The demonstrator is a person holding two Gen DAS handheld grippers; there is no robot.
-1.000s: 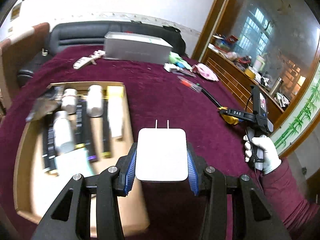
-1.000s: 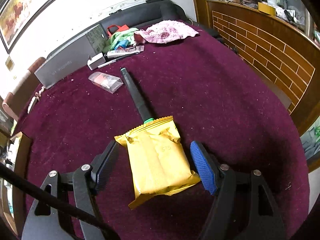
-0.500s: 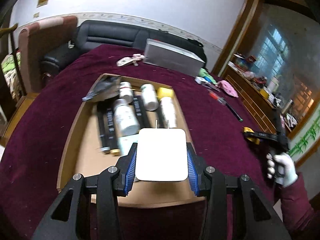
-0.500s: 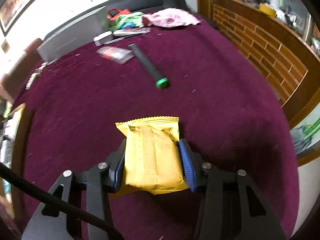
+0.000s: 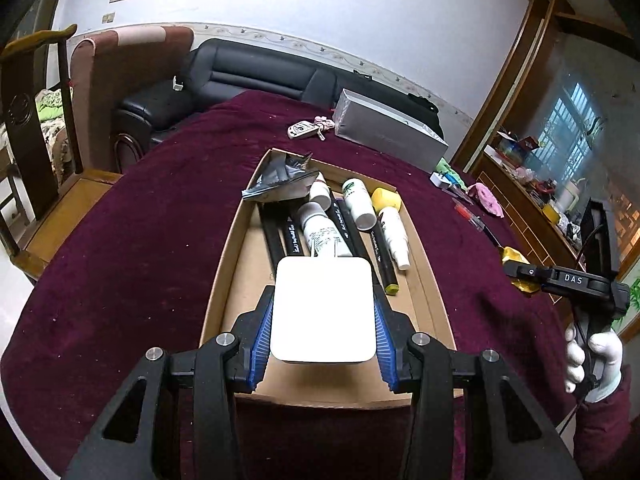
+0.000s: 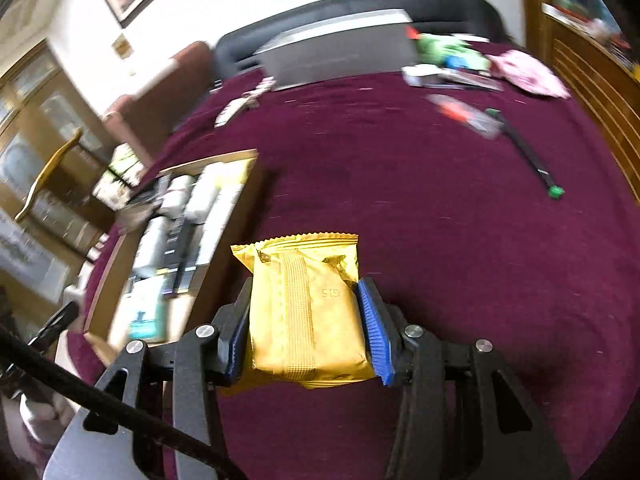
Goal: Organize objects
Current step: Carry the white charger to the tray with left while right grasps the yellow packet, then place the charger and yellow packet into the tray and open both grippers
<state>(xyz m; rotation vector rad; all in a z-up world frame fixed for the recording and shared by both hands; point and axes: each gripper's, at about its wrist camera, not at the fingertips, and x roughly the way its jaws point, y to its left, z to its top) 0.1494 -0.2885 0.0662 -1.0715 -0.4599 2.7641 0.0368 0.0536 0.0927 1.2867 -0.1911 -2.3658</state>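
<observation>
My left gripper (image 5: 322, 320) is shut on a white square plug adapter (image 5: 323, 309) and holds it above the near part of a shallow cardboard tray (image 5: 228, 268). The tray holds several white bottles (image 5: 323, 232), black pens and a yellow-capped tube. My right gripper (image 6: 305, 320) is shut on a yellow snack packet (image 6: 306, 304) and holds it above the maroon tablecloth, to the right of the tray (image 6: 236, 158). The right gripper also shows in the left wrist view (image 5: 524, 276), with the packet in it.
A grey box (image 5: 388, 132) and a key fob (image 5: 302, 130) lie at the table's far side. A black pen with a green tip (image 6: 524, 152), a clear packet (image 6: 466, 116), a pink cloth (image 6: 524, 74) and green items lie far right. Chairs and a sofa stand behind.
My left gripper has carried the adapter leftward to above the tray. My right gripper has closed on the yellow packet, lifted it off the cloth and swung left toward the tray.
</observation>
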